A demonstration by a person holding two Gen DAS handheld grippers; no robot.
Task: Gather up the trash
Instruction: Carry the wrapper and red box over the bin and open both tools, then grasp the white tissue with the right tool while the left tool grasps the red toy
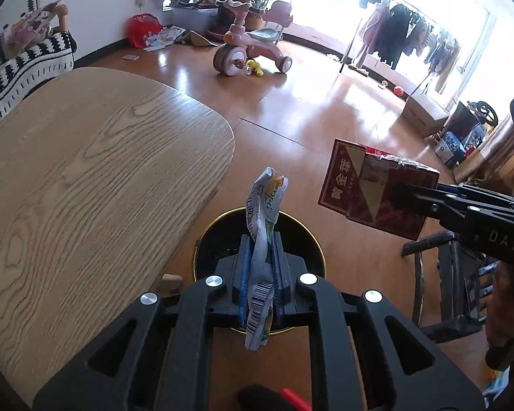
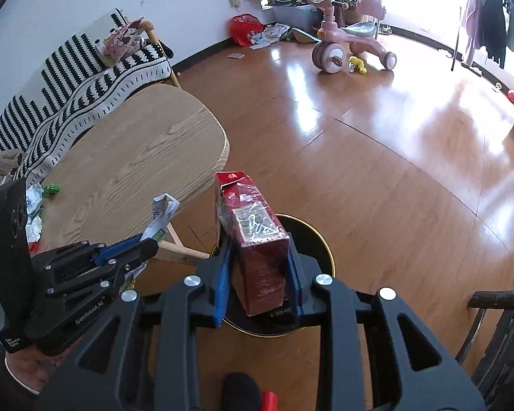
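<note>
Pinching a crumpled white wrapper (image 1: 262, 239) with a barcode, the left gripper (image 1: 261, 267) is fully closed at lower centre, above a round black bin (image 1: 311, 243) with a gold rim. The right gripper (image 2: 257, 274) clamps a red cardboard box (image 2: 257, 239), glossy and rectangular, over the same bin beside the oak-grain table (image 2: 137, 157). "GenRobot.AI" marks the left gripper.

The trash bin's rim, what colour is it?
Gold, around a black bin; the right wrist view shows it best.
</note>
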